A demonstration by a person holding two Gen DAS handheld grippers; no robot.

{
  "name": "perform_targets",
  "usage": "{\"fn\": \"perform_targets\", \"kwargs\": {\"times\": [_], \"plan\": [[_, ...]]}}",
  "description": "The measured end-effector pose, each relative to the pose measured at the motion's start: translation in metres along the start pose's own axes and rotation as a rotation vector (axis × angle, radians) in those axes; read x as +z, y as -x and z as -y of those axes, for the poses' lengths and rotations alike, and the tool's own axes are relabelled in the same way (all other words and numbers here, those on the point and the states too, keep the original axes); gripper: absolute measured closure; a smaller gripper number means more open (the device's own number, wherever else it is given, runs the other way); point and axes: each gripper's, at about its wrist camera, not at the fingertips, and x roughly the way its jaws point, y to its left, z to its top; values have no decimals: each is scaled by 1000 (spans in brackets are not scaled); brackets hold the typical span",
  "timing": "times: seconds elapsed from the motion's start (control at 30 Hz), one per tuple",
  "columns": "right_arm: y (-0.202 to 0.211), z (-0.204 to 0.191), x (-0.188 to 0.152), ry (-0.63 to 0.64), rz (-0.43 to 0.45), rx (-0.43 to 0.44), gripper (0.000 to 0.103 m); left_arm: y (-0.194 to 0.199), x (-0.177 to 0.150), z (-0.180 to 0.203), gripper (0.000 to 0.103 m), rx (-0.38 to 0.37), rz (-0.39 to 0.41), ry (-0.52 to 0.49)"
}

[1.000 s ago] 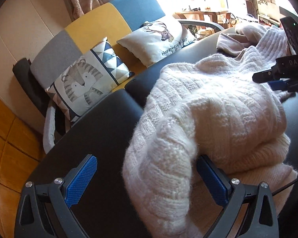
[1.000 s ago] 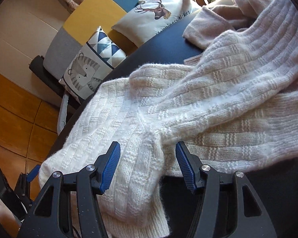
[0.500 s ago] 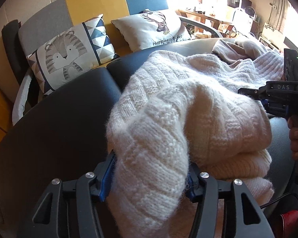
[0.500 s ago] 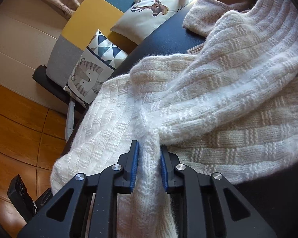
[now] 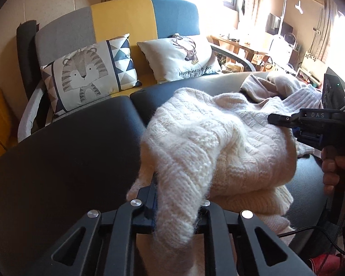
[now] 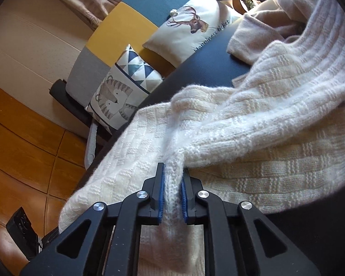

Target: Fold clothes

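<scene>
Your left gripper [image 5: 177, 197] is clenched on a fuzzy fold of the cream basket-weave knit sweater [image 5: 218, 142], which is heaped on the dark, smooth table [image 5: 69, 156]. Your right gripper [image 6: 172, 191] pinches a ribbed ridge of that sweater. Beyond the sweater lie one pinkish knit garment [image 5: 276, 85] and two printed cushions [image 5: 85, 73].

L fingers [image 5: 149, 197] under sweater [image 5: 218, 142]
</scene>
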Motion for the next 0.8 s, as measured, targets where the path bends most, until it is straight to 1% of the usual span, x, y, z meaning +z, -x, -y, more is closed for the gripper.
{"fn": "perform_targets", "kwargs": {"times": [0.2, 0.33, 0.4, 0.63, 0.7, 0.77, 0.8], "plan": [[16, -37, 9, 57, 36, 59, 90, 26, 0, -1, 89, -61, 53, 31], [24, -65, 10, 99, 49, 103, 90, 37, -7, -7, 89, -117, 75, 88], [27, -80, 9, 129, 54, 123, 90, 39, -15, -9, 89, -113, 81, 102], [18, -142, -5, 243, 25, 176, 90, 37, -40, -21, 88, -43, 67, 112], [12, -159, -13, 271, 9, 191, 90, 36, -48, -27, 86, -43, 56, 132], [5, -176, -19, 303, -9, 201, 90, 33, -57, -38, 77, -46, 38, 179], [2, -184, -22, 318, -18, 208, 90, 33, -62, -44, 76, -44, 30, 206]]}}
